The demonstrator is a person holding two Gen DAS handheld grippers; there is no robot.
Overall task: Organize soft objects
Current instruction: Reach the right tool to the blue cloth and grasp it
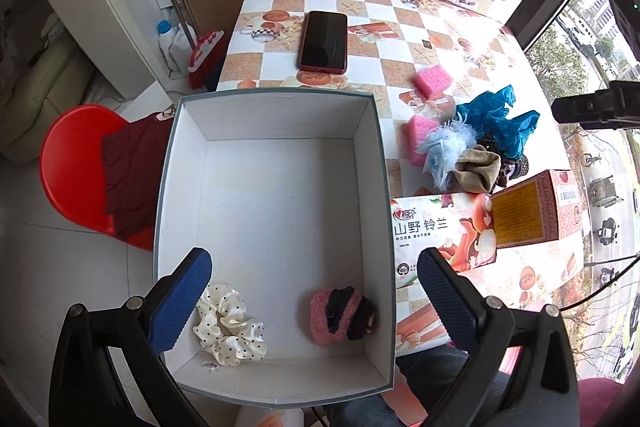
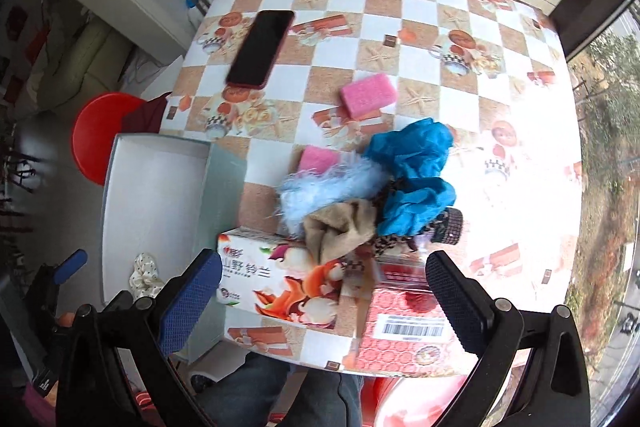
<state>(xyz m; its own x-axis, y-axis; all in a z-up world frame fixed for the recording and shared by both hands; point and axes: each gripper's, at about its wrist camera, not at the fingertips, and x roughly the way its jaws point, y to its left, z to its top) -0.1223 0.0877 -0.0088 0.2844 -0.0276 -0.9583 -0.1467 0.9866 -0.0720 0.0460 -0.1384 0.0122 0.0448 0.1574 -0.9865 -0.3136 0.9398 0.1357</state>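
Observation:
A white open box (image 1: 276, 195) holds a cream dotted scrunchie (image 1: 228, 325) and a pink-and-black scrunchie (image 1: 344, 315) at its near end. My left gripper (image 1: 316, 303) is open and empty above them. On the checked table lie two pink sponges (image 2: 368, 95) (image 2: 318, 159), a pale blue fluffy piece (image 2: 328, 191), a blue cloth (image 2: 416, 175), a tan sock (image 2: 340, 231) and a dark patterned scrunchie (image 2: 448, 227). My right gripper (image 2: 324, 303) is open and empty, above the table's near edge, short of the pile.
A phone (image 2: 262, 49) lies at the table's far left. A tissue box (image 2: 280, 287) and a red carton (image 2: 404, 327) sit at the near edge, under my right gripper. A red stool (image 1: 80, 171) with dark cloth stands left of the box.

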